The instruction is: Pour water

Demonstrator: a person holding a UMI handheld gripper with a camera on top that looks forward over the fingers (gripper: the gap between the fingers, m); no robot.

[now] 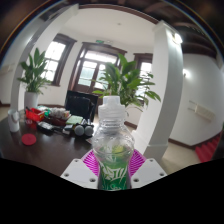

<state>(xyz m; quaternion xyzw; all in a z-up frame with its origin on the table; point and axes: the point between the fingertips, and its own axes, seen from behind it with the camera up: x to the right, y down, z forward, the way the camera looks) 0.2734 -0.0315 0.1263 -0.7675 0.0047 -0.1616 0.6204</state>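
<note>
Gripper (pixel 113 172) clenched on the bottle (pixel 113 140), lifted above the table (pixel 40 150). Keep it upright; tilt slowly over the target, not seen here.

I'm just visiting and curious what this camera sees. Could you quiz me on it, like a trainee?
1. True or false: the plastic bottle with the green label stands between the tongs.
2. What does the bottle wear on top? A) white cap B) red cap C) nothing
3. Fill in: beyond the bottle stands a potted ____.

Key: 1 true; 2 A; 3 plant. Whether the tongs press the bottle cannot be told.
</note>
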